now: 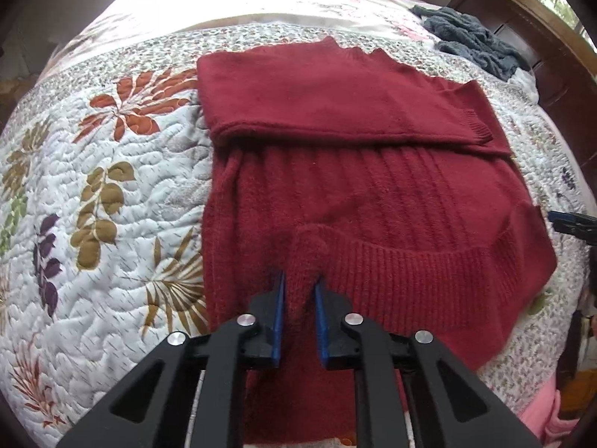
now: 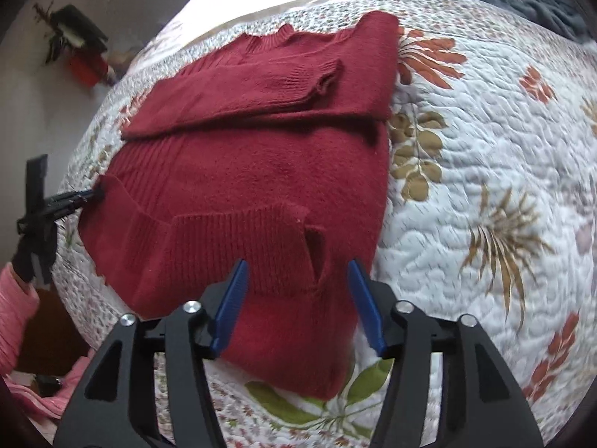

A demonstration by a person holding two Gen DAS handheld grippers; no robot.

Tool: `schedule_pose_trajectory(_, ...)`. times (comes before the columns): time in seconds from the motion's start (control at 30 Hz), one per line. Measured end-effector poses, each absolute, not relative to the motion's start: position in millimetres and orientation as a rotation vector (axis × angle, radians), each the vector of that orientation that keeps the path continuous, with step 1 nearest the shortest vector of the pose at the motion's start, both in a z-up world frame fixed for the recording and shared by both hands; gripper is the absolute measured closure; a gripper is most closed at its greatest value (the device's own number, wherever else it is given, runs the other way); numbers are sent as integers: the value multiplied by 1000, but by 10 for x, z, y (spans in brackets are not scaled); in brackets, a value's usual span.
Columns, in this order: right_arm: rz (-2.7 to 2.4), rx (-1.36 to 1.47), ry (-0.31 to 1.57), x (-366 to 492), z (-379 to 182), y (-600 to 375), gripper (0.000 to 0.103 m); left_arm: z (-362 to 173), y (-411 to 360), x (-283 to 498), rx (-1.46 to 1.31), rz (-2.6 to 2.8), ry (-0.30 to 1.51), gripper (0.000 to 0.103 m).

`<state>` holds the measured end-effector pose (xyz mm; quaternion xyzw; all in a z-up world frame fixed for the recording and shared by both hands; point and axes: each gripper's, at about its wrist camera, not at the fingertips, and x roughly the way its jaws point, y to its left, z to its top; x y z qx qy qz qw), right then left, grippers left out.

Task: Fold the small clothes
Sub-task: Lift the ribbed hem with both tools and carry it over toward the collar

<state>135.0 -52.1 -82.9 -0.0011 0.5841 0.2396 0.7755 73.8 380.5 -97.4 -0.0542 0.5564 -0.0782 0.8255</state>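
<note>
Your left gripper (image 1: 300, 280) pinches red sweater (image 1: 373, 194) hem; your right gripper (image 2: 298, 265) hovers open over hem near bed (image 2: 485, 149) edge.

just one red sweater (image 1: 354, 194), one grey blanket (image 1: 474, 41) at 1 o'clock, one quilt (image 1: 93, 186), two grippers (image 1: 300, 287) (image 2: 298, 291)
</note>
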Motion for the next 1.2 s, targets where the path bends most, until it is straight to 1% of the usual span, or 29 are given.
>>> schedule_pose_trajectory(0.1,528,-29,1298,1444,-972,-446,45,-1026,3808,754,-106,-163,1194,89)
schedule_pose_trajectory(0.17,515,-64,1322,1486,-1079,-397,46,-1085,3822,793,-120,-164,1209,85)
schedule_pose_trajectory(0.23,517,-102,1330,1487,-1149,-332,50,-1115,3821,806,-121,-160,1216,80)
schedule_pose_trajectory(0.27,519,-120,1324,1475,-1154,-308,52,-1127,3810,822,-116,-158,1221,79)
schedule_pose_trajectory(0.37,523,-187,1298,1419,-1134,-231,68,-1136,3747,849,-92,-154,1222,79)
schedule_pose_trajectory(0.4,529,-191,1292,1402,-1120,-217,75,-1134,3730,845,-83,-151,1220,80)
schedule_pose_trajectory(0.43,531,-194,1283,1380,-1100,-218,82,-1117,3705,827,-73,-147,1213,84)
schedule_pose_trajectory(0.5,535,-202,1261,1315,-1032,-225,90,-1083,3677,785,-69,-153,1203,93)
schedule_pose_trajectory(0.57,530,-194,1255,1290,-976,-240,98,-1022,3636,701,-74,-164,1180,94)
schedule_pose_trajectory(0.73,537,-145,1223,1095,-820,-301,98,-845,3560,460,-76,-178,1118,96)
schedule_pose_trajectory(0.8,551,-75,1206,1016,-703,-429,98,-750,3573,369,-97,-174,1086,96)
schedule_pose_trajectory(0.97,560,40,1142,921,-367,-608,98,-364,3633,192,-131,-150,967,96)
schedule_pose_trajectory(1.1,568,86,1064,1004,21,-676,98,-29,3703,202,-147,-131,876,97)
schedule_pose_trajectory(1.2,567,97,1018,1141,252,-694,98,211,3726,355,-171,-129,813,97)
